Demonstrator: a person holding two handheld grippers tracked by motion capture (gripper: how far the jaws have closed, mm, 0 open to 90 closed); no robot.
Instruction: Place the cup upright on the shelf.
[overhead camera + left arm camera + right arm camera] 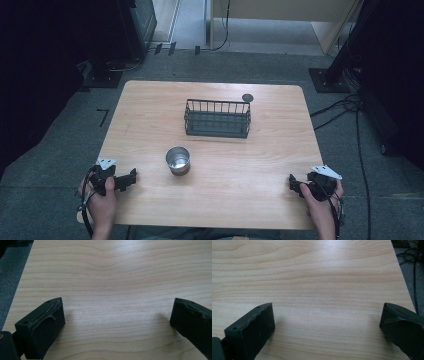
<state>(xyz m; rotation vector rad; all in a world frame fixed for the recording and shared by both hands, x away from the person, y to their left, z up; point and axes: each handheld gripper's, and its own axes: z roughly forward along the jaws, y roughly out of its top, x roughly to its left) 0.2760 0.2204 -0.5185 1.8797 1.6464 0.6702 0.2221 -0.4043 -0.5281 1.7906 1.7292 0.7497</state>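
Left gripper [131, 178] and right gripper [295, 185] rest on the table [235, 160] (fingers apart); metal cup [178, 160] between them.

- Left hand-held gripper [131, 178]: black, blocky jaws with screw holes, grey three-cornered plate on top, black cable.
- Right hand-held gripper [292, 183]: black, same plate and cable.

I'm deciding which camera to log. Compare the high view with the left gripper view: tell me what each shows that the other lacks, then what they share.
High view alone: the shiny round metal cup, the black wire rectangular basket, a small dark round disc by the basket's far right corner, the right gripper, both hands, and the grey floor with cables.

Left gripper view alone: the left gripper's two black fingers up close, spread wide with bare wood between.

Shared: the light wooden table and the left gripper.
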